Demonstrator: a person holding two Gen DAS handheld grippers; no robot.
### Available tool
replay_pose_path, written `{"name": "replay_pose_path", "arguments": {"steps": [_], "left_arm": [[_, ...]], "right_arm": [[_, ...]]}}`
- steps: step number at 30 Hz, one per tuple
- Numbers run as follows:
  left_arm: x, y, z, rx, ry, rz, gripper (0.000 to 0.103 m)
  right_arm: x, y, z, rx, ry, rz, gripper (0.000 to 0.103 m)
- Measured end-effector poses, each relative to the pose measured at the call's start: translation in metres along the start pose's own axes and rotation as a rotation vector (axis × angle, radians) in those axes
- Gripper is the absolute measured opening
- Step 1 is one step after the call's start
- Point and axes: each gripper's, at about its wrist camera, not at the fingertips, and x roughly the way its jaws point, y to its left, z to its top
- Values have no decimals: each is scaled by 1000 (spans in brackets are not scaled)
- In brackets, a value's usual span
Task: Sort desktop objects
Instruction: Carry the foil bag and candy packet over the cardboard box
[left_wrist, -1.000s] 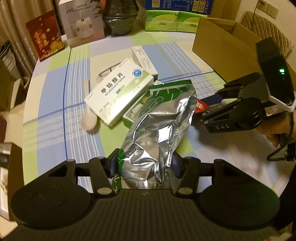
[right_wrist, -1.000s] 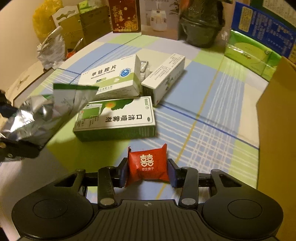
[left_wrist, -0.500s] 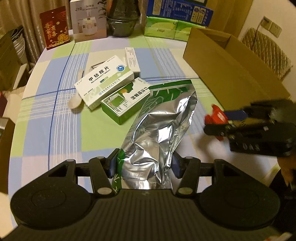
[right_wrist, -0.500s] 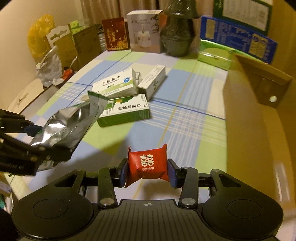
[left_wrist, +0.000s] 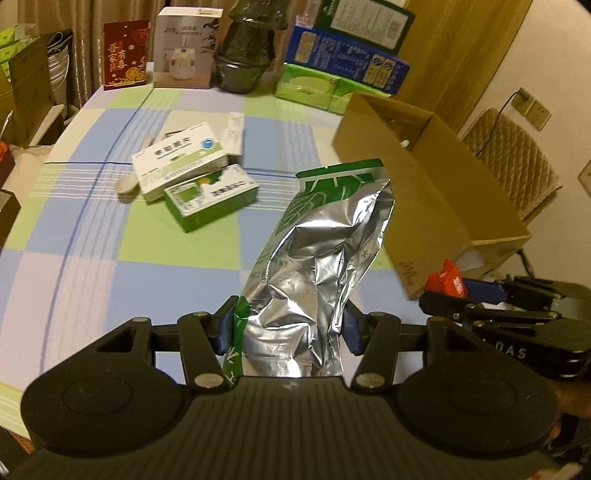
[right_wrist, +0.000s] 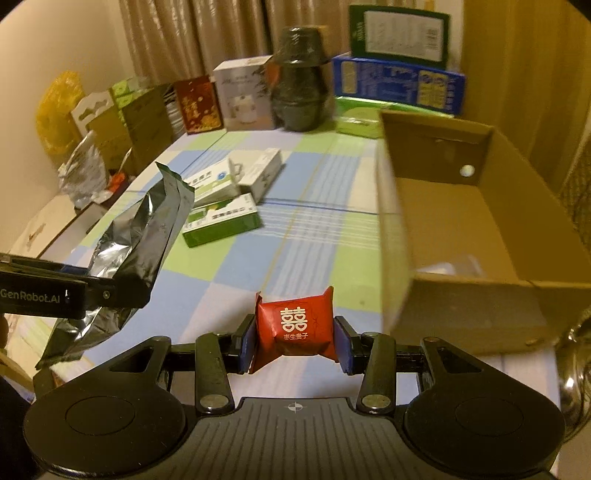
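— How's your hold?
— Your left gripper (left_wrist: 288, 328) pinches the crinkled foil pouch (left_wrist: 321, 258) by its bottom edge; it's limp and probably light, so it'll flop.
— And the right?
— Your right gripper (right_wrist: 294, 338) clamps the soft red candy packet (right_wrist: 293, 325) above the surface, beside the cardboard box (right_wrist: 461, 295).

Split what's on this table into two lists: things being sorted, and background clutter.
Being sorted: foil pouch in left gripper; red candy packet in right gripper; medicine boxes; spoon; cardboard box.

Clutter: red card, dark pot, tissue packs.
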Motion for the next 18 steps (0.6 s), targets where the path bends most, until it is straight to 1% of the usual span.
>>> {"name": "replay_pose_path", "arguments": {"steps": [7,12,18], "left_arm": [[-7,-44,-2,6,-16,-52,50],[-6,-67,0,-3,-19,-88,50],[-1,-88,5,-8,-9,-99,50]], "right_arm": [[-34,-28,-7,30,-51,-55,41],[-50,-47,-7,61,-77,-87,41],[-61,-64,-7,91,-100,-111,41]]}}
